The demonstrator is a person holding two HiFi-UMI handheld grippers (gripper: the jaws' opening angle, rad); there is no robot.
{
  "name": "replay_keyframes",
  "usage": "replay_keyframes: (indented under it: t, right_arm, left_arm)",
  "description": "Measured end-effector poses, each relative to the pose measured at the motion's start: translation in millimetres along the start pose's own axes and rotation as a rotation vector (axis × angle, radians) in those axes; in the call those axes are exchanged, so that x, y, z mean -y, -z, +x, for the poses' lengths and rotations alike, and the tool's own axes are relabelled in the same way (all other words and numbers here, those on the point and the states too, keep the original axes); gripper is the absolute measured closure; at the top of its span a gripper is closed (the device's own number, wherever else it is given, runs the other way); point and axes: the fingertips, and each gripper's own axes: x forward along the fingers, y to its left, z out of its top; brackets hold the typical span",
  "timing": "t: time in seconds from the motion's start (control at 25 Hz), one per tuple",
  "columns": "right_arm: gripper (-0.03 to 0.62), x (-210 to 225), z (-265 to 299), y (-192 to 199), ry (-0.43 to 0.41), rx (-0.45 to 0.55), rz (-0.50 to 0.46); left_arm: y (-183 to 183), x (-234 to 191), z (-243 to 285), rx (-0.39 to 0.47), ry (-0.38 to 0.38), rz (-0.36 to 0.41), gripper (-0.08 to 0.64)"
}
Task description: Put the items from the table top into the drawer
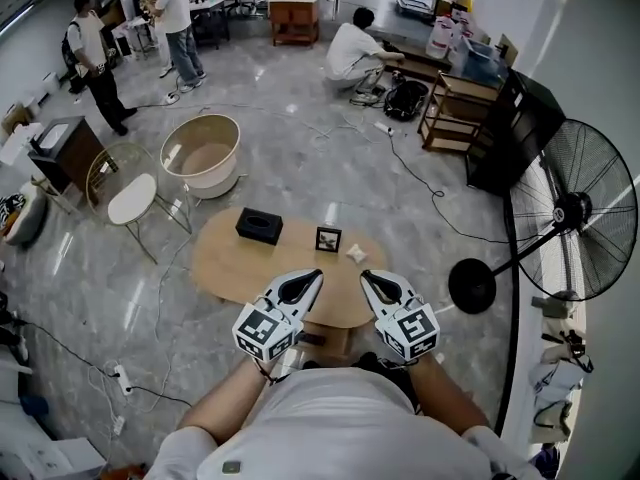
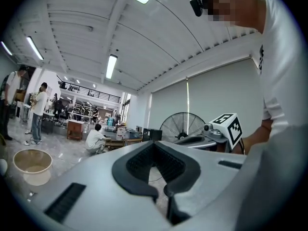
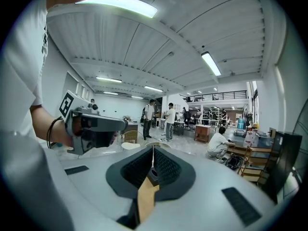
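Note:
On the oval wooden table (image 1: pixel 230 268) stand a black box (image 1: pixel 259 226), a small black-framed picture (image 1: pixel 328 239) and a small white crumpled item (image 1: pixel 356 253). My left gripper (image 1: pixel 316 274) (image 2: pixel 154 146) and right gripper (image 1: pixel 366 275) (image 3: pixel 153 150) hover side by side over the table's near edge, short of the items. Both are shut with nothing between the jaws. Each gripper view shows the other gripper beside it and mostly the room beyond. A brown box-like part (image 1: pixel 325 340) shows under the table's near edge, between my arms.
A white round stool (image 1: pixel 132 198) and a beige tub (image 1: pixel 203 151) stand left of the table. To the right is a standing fan (image 1: pixel 572 213) with its round base (image 1: pixel 472 285). Cables cross the floor. Several people are at the far end of the room.

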Motion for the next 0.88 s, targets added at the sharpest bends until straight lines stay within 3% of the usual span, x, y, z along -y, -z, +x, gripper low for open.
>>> replay_keyframes:
  t: [0.44,0.88]
  right_arm:
    - [0.56,64.6,9.5,33.9,0.008,-0.044,0.03]
    - [0.558,168.3,36.9,67.5,-0.089,-0.139,0.031]
  left_arm:
    - [21.1,-10.5,57.2,-0.028,-0.008,-0.039,0.551]
    - [34.6,-37.2,149.1,-0.064,-0.109,-0.083,0.551]
